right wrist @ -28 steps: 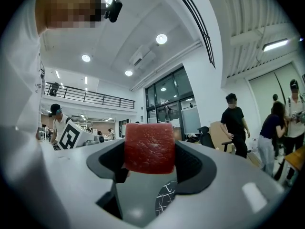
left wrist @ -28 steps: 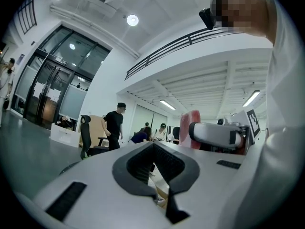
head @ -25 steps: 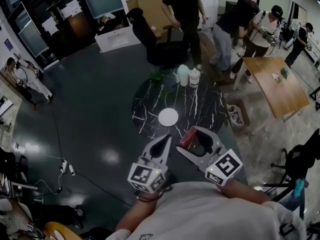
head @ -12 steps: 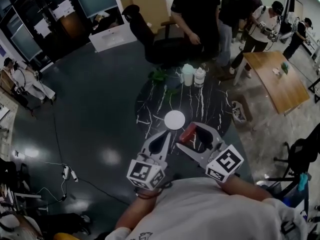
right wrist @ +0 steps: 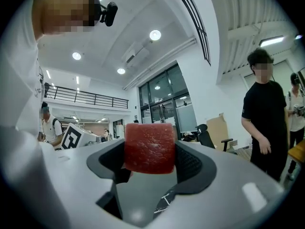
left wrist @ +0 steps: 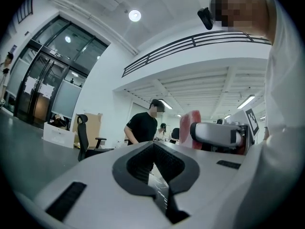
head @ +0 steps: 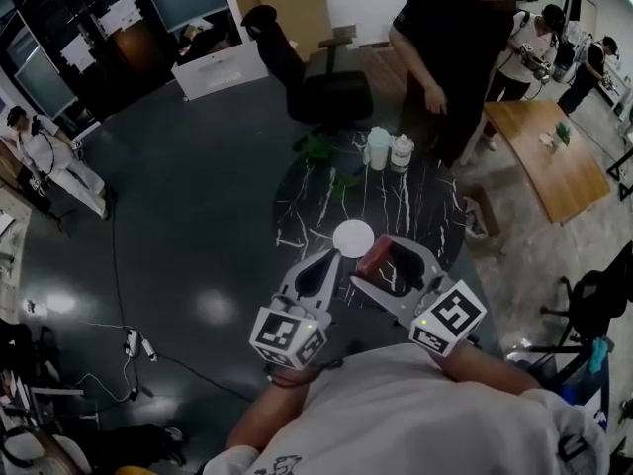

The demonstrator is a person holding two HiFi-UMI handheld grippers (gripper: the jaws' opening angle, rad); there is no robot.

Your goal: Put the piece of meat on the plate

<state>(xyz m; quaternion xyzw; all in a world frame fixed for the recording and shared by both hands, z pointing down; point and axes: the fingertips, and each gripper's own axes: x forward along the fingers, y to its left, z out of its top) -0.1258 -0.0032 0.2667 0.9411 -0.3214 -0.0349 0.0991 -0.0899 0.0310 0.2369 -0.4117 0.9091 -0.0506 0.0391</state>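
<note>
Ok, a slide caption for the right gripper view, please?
Right gripper holds a red, square-faced piece of meat aloft; a person in black stands at right.

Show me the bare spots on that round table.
Bare marble table left and right of the white plate, and between plate and white jars. Crowded only at the far rim: jars, green leaves.

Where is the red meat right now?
In the head view the piece of meat is pinched in the right hand-held gripper. It is held up just right of the white plate on the black table.
</note>
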